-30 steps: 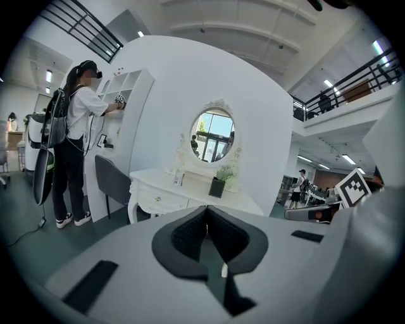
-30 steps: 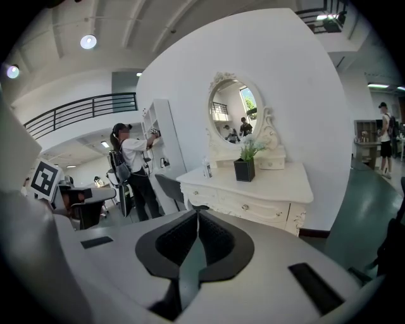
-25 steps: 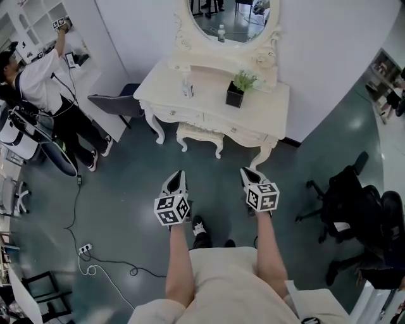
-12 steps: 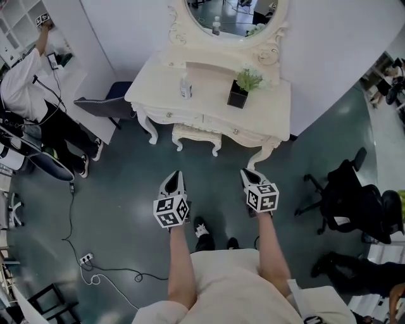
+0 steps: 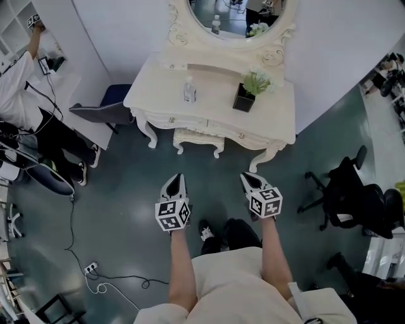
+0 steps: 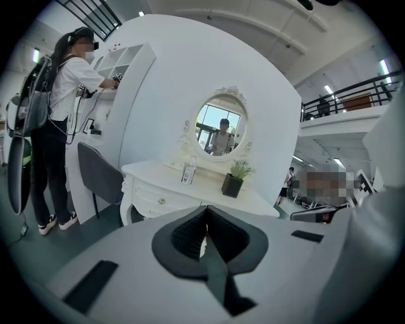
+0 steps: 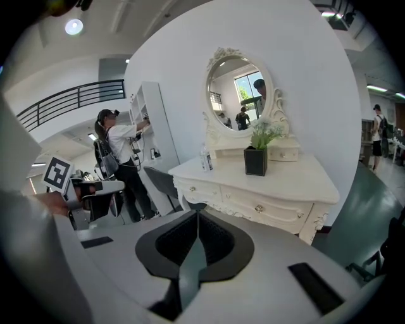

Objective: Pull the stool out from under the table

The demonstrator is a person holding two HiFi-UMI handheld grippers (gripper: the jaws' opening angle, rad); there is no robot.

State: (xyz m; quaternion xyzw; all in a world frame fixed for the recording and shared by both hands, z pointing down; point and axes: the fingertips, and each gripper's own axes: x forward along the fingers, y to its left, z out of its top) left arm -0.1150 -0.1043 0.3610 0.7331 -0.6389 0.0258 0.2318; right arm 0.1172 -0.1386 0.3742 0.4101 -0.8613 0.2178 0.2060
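Note:
A cream carved stool (image 5: 198, 138) stands tucked under the front edge of the white dressing table (image 5: 215, 107), with its front legs showing. My left gripper (image 5: 176, 180) hangs shut and empty over the floor, well short of the stool. Level with it on the other side, my right gripper (image 5: 248, 178) is shut with nothing in it. In the left gripper view the jaws (image 6: 205, 223) are pressed together and point at the table (image 6: 158, 190). The right gripper view shows shut jaws (image 7: 196, 229) facing the table's drawers (image 7: 253, 202).
On the table stand a small bottle (image 5: 188, 90) and a potted plant (image 5: 245, 92), below an oval mirror (image 5: 237, 12). A grey chair (image 5: 101, 111) and a person (image 5: 31, 95) are at the left. A black office chair (image 5: 351, 196) stands right. Cables (image 5: 95, 278) lie on the floor.
The table and stool have drawn slightly nearer and shifted in the head view as the person steps forward. Both grippers stay shut at the same height.

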